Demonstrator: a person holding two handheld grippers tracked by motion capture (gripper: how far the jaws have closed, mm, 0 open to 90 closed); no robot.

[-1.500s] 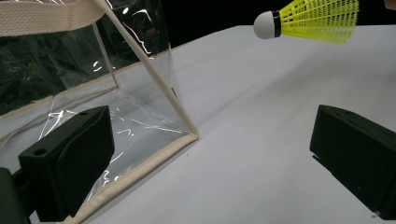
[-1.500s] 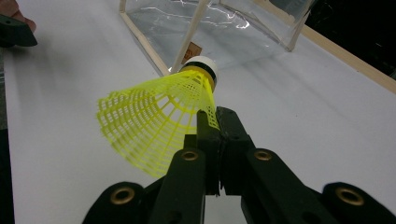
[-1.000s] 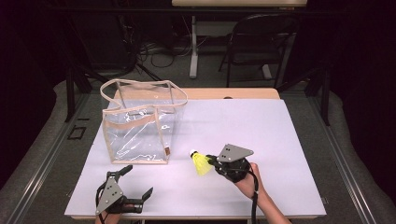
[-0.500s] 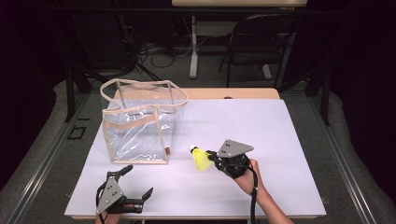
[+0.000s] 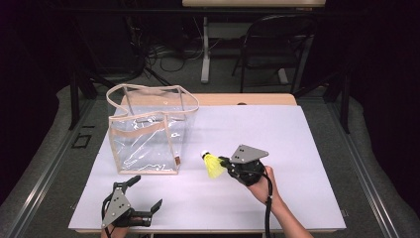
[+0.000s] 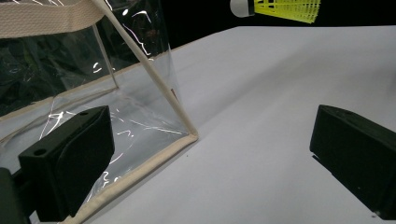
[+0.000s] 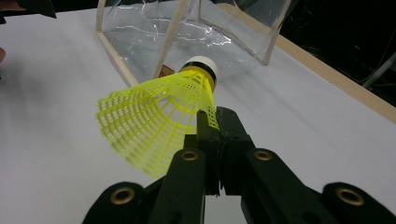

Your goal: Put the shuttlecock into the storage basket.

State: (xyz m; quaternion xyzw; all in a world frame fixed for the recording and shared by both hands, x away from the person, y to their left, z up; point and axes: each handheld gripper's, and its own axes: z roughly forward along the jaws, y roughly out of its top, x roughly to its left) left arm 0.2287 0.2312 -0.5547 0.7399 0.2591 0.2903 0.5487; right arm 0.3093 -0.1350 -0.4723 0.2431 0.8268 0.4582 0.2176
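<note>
1. Standing on the left half of the table [image 5: 307, 148], the clear bag [image 5: 148, 131] keeps its mouth open upward, held wide by its stiff tan rim, so I judge it is set there to take something dropped in from above.
2. The right gripper [image 5: 224, 162] is clamped on the rim of the shuttlecock's skirt, pinching the mesh flat between its jaws. It holds the piece off the table, cork end toward the bag, which suits carrying it over the rim.
3. The left gripper [image 5: 148, 196] rests at the near edge, jaws spread wide with nothing between them, just beside the bag's near corner; perhaps it waits to steady the bag.
4. The shuttlecock [image 5: 213, 164], yellow with a white cork, hangs just right of the bag, not yet above it.
</note>
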